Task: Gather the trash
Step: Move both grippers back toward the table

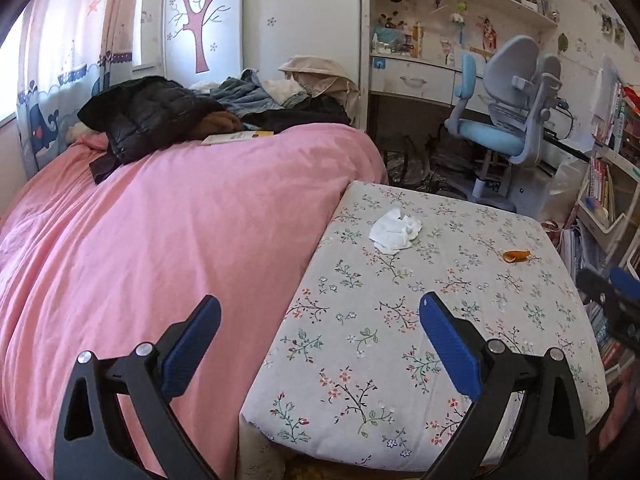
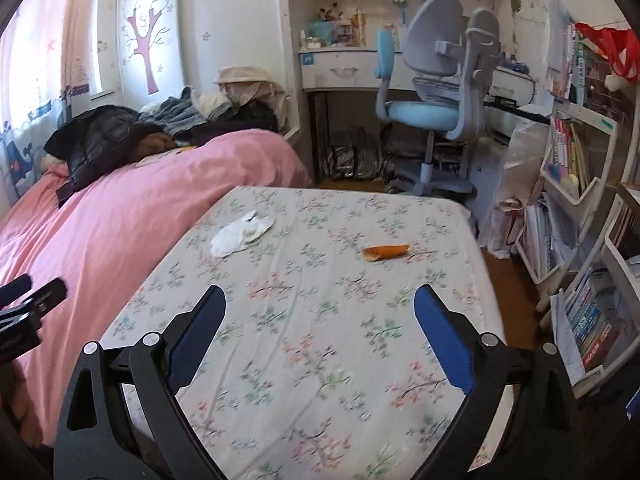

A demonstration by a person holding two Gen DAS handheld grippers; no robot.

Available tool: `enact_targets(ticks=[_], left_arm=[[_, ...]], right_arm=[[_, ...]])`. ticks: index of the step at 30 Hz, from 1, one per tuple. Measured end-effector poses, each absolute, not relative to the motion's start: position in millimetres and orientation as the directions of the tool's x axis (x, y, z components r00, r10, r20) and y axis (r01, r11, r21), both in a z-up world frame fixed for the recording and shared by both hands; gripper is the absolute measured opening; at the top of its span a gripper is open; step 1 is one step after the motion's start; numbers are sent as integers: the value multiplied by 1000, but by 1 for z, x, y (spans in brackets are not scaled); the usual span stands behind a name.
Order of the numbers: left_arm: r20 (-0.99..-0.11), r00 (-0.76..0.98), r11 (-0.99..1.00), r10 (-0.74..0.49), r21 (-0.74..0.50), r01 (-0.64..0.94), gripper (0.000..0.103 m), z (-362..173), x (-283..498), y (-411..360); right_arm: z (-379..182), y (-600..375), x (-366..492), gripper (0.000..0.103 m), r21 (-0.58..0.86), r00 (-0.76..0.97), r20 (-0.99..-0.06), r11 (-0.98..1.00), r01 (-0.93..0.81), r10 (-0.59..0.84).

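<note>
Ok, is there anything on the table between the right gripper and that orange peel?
Nothing visible. The right gripper is open, above the near part of the floral tablecloth, and only bare cloth lies between it and the orange peel. The crumpled tissue sits off to the left, apart from that path.

Crumpled tissue (image 1: 395,231) and orange scrap (image 1: 516,256) on floral table (image 1: 400,320)

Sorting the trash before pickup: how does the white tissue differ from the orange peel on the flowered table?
The tissue is white, the orange peel orange. The tissue is crumpled and spread wide; the peel is a smaller, narrow curled strip. The tissue lies toward the pink bed's side of the table, the peel toward the bookshelf side. Both rest loose on the cloth, apart from each other, with neither hand-held gripper touching them.
</note>
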State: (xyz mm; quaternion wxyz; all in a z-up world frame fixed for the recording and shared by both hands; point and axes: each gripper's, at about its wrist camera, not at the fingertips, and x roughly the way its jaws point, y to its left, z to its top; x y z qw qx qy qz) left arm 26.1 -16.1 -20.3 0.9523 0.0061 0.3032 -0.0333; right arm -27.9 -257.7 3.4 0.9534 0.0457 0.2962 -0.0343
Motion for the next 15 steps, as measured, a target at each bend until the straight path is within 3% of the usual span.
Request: enact_targets(ticks=[4, 15], left_arm=[[-601, 797, 998, -63, -13, 69, 95, -27, 27, -16], [-659, 750, 998, -49, 4, 69, 95, -42, 29, -23]], right_arm=[[-15, -279, -20, 92, 175, 777, -629, 974, 144, -2], [-26, -300, -22, 92, 175, 744, -668, 971, 166, -7]])
